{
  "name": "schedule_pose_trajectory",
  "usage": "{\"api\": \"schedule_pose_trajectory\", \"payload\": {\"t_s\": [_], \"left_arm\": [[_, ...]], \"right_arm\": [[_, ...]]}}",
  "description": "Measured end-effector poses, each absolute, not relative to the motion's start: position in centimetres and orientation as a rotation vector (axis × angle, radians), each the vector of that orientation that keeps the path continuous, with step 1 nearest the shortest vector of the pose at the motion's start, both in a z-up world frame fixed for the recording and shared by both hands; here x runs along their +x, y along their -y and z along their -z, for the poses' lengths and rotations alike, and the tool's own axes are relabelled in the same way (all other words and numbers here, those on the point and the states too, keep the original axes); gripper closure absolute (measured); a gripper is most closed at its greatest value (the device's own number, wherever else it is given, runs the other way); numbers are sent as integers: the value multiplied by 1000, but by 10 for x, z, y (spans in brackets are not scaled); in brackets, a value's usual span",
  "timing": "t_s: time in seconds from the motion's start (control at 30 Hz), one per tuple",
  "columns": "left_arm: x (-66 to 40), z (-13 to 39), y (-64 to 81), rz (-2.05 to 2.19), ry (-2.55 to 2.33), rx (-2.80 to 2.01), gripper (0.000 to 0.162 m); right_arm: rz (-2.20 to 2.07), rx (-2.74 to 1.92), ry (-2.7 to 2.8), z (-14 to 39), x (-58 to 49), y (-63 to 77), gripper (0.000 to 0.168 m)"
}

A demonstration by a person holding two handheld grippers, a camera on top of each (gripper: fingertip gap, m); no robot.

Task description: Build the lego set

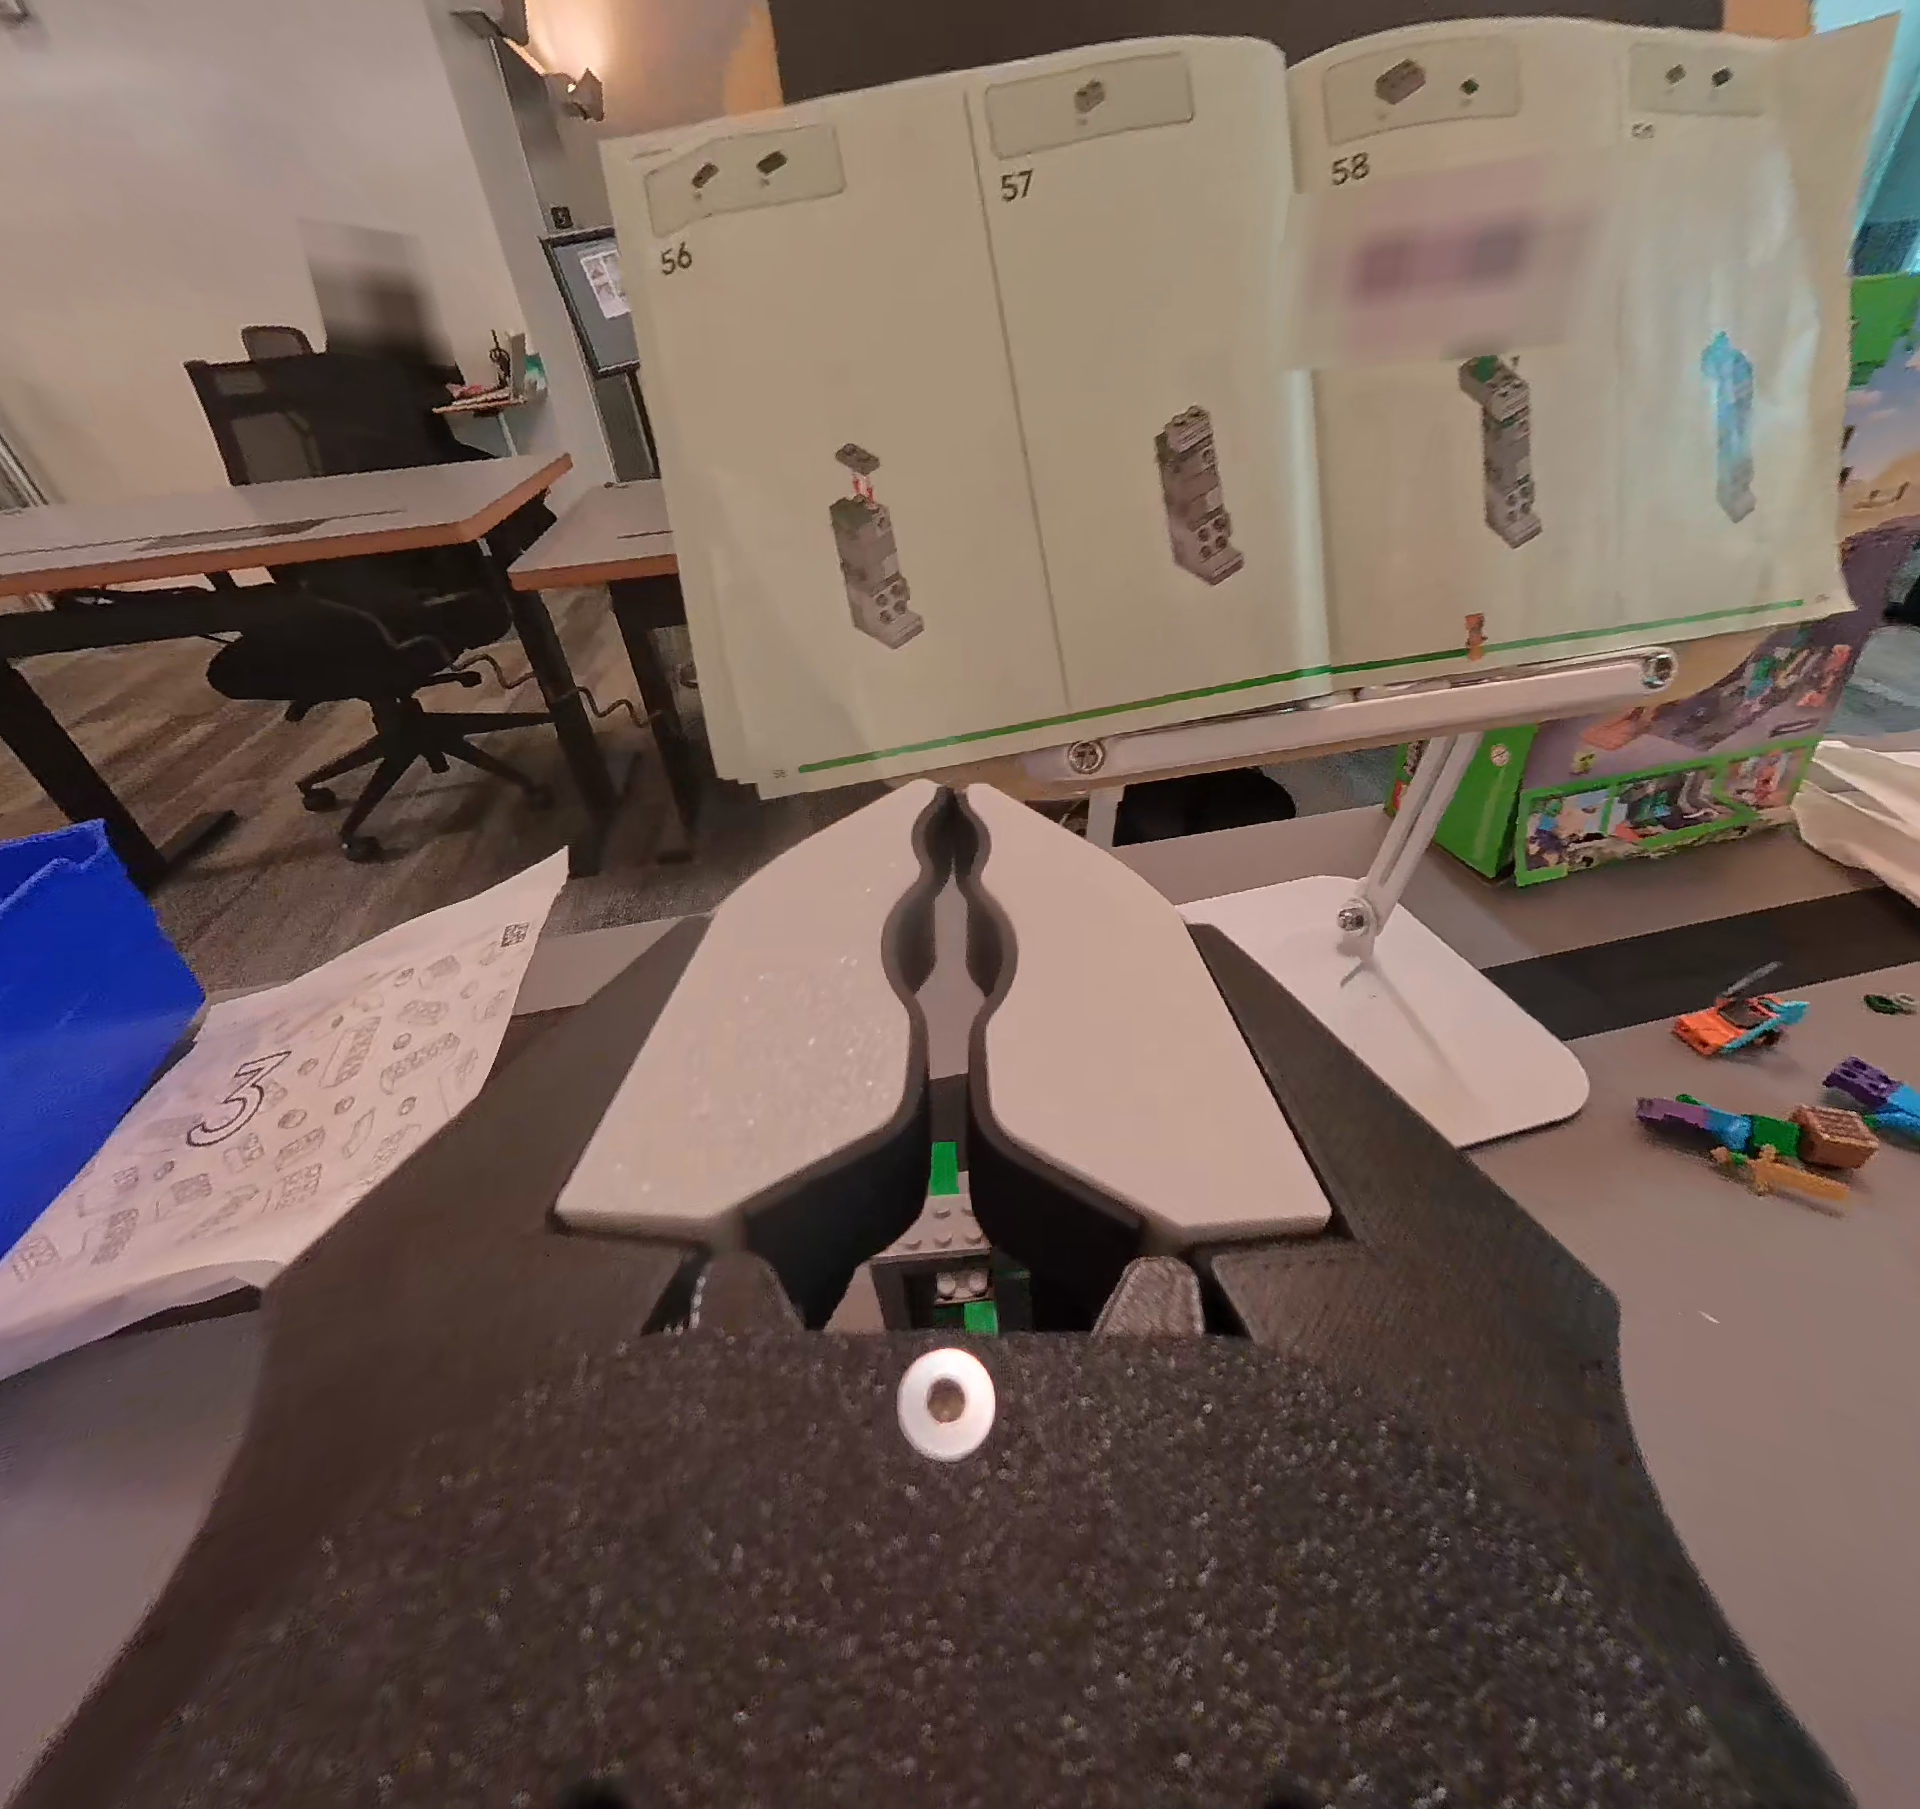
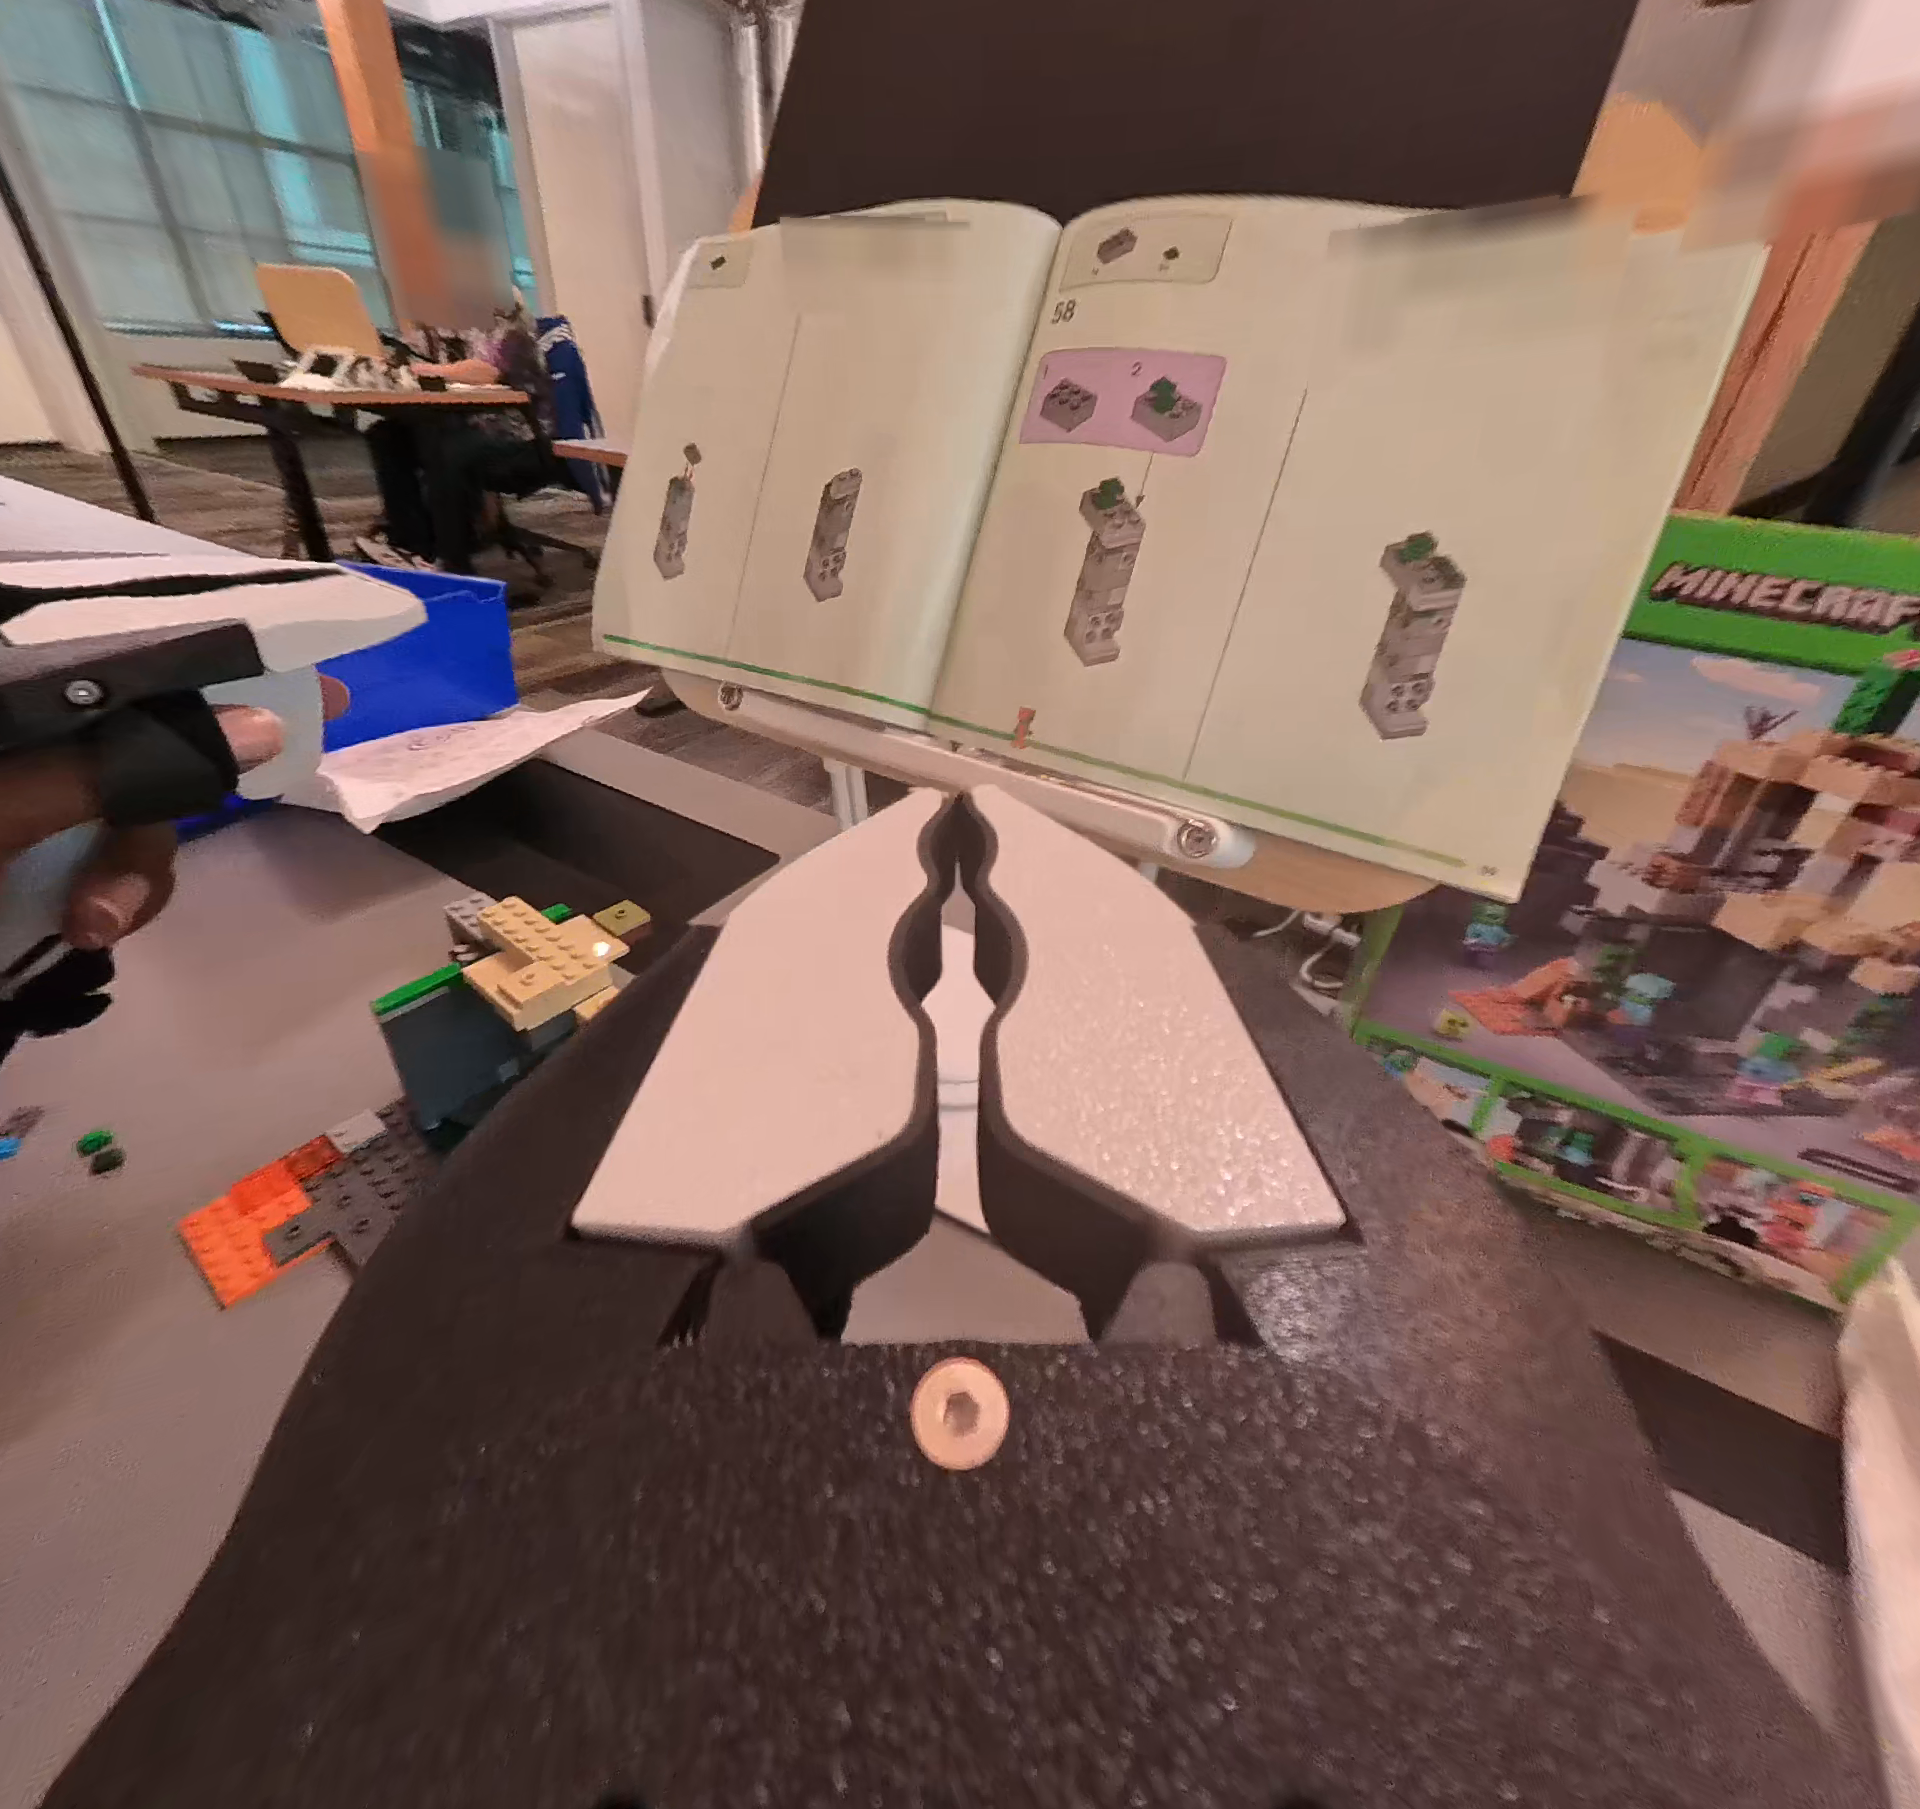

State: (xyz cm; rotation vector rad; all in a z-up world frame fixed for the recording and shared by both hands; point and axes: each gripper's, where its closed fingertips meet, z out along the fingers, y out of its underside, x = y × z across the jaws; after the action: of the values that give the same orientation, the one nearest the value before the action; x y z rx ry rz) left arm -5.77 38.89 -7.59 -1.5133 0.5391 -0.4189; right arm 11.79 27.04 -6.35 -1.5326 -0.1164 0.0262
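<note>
My left gripper is shut, its fingertips touching and nothing between them. Through the gap near its base I see part of a grey and green lego build lying below it. My right gripper is also shut and empty, raised above the table. The open instruction booklet stands on a white stand straight ahead; it also shows in the right wrist view. A tan, grey and green lego build and an orange and grey plate lie left of my right gripper. The left gripper, held by a hand, shows at the left.
A blue bin and a printed paper bag lie at the left. The stand's white base, small lego figures and loose pieces, and the green lego box are at the right. Desks and chairs stand beyond the table. Some 20 cm of space lies between my two pairs of fingers.
</note>
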Motion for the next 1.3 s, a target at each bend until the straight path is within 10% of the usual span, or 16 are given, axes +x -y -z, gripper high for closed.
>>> {"api": "schedule_pose_trajectory", "payload": {"t_s": [0.8, 1.3], "left_arm": [[-40, 90, -391, 372, -613, -1527, 162], [-46, -11, -459, 349, -497, -1455, 162]], "right_arm": [[-156, -1572, 145, 81, 102, -277, 168], [-191, -1584, 160, 76, 104, -273, 168]]}}
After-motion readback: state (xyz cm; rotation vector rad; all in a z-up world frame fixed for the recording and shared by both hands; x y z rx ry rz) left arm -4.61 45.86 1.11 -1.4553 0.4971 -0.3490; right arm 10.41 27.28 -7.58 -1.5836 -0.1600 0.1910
